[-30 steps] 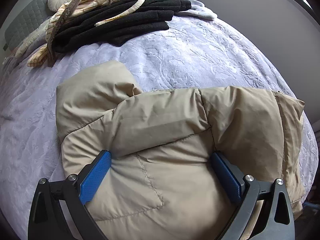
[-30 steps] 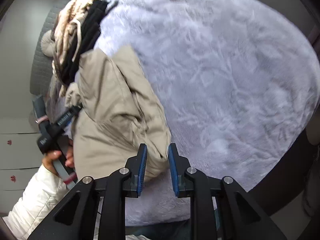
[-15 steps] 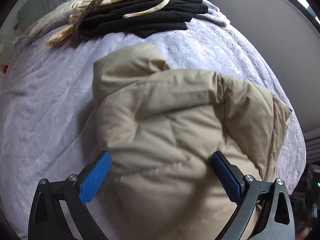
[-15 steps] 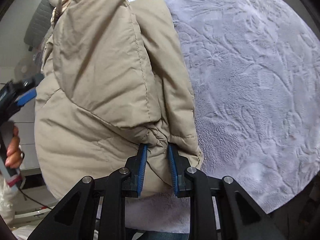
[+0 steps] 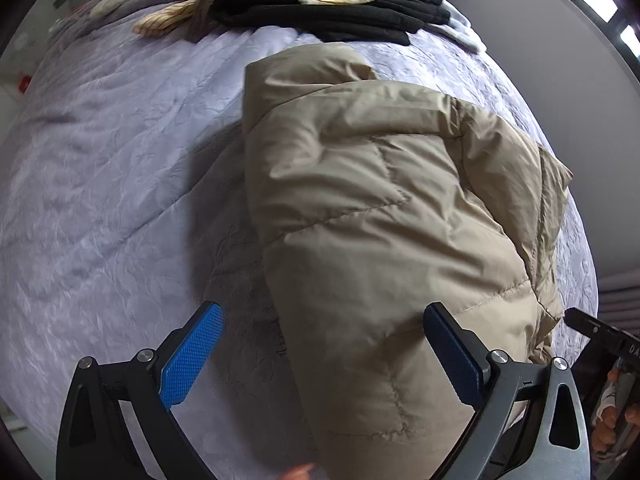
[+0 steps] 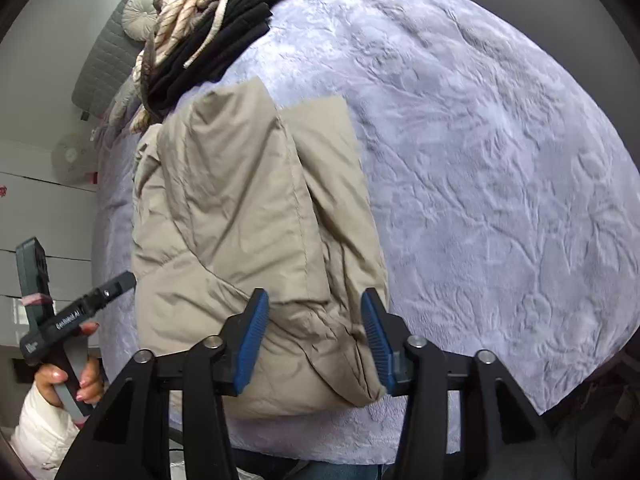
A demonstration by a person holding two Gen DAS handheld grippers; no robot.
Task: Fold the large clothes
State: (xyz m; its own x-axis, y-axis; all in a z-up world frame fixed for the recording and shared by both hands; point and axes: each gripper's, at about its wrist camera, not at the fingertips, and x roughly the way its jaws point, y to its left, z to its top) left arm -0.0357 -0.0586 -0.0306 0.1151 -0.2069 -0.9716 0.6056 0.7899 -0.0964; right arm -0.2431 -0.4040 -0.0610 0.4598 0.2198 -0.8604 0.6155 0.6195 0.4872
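A beige puffer jacket [image 6: 256, 248] lay folded into a thick bundle on a lavender bedspread [image 6: 500, 180], filling the centre and lower left of the right wrist view and the centre right of the left wrist view. The right gripper [image 6: 316, 336] sat at the bottom of its frame, its jaws opening around the jacket's near corner, blue pads no longer pressing the fabric. The left gripper [image 5: 320, 356] stood spread wide and released, straddling the jacket's left edge without pinching it. A pile of black and striped clothes [image 5: 320, 4] lay along the top of the left wrist view. The jacket looked fully folded and set down; that pile may remain to be folded.
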